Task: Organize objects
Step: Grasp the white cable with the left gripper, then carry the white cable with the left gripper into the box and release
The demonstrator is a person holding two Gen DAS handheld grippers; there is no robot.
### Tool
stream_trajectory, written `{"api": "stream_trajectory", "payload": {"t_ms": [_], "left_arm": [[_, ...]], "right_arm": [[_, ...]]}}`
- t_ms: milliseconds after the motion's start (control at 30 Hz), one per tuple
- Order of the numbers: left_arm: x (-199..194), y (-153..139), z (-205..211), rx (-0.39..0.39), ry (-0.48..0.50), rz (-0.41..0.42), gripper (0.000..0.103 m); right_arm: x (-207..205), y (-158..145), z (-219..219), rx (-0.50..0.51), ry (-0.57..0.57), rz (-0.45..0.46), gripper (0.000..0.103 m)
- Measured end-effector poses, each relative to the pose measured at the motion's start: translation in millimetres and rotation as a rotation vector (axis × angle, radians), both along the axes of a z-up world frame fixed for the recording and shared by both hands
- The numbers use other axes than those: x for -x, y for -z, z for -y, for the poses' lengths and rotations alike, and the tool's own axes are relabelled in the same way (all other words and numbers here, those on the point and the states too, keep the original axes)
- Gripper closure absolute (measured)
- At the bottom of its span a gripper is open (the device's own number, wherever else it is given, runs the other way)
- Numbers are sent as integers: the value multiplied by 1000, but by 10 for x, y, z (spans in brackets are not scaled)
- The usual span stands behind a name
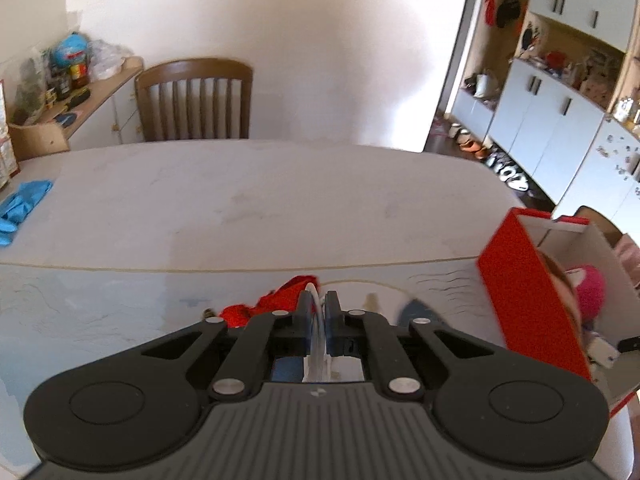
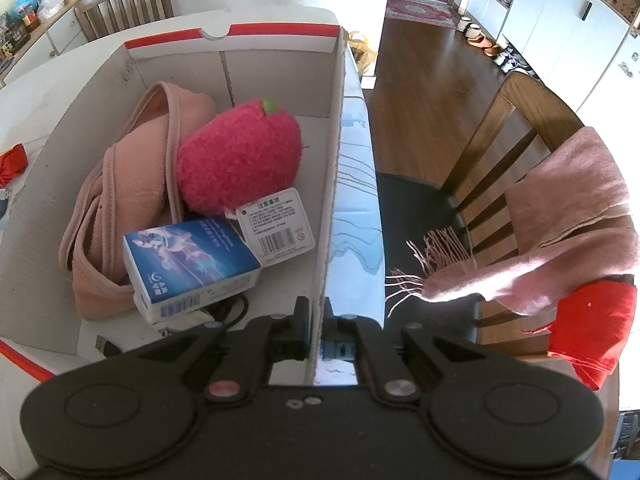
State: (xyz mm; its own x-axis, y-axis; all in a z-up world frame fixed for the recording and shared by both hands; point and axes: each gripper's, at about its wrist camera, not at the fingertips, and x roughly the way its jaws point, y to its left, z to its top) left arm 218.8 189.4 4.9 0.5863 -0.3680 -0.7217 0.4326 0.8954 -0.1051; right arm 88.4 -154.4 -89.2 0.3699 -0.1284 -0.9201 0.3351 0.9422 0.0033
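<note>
- Box [image 2: 280, 92]: white inside, red outside with a red rim stripe.
- Plush toy [image 2: 238, 158]: hot pink, green stem.
- Bag [image 2: 120, 184]: pale pink.
- Carton [image 2: 192, 264]: blue and white print.
- Gloves [image 1: 22, 206]: bright blue.
- Scarf [image 2: 572, 216]: dusty pink, fringed.
- Chair [image 1: 194, 100]: brown wood.
- Table [image 1: 260, 200]: off-white.

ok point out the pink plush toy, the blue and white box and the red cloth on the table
pink plush toy [image 2: 236, 156], right wrist view, middle of its fuzzy body
blue and white box [image 2: 188, 256], right wrist view, printed top face
red cloth [image 1: 280, 298], left wrist view, crumpled middle
</note>
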Motion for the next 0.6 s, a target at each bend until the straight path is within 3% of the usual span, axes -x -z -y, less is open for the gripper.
{"api": "stream_trajectory", "payload": {"t_ms": [600], "left_arm": [[372, -508, 751, 126, 189, 39, 98]], "right_arm": [[17, 10, 35, -17, -19, 21, 99]]}}
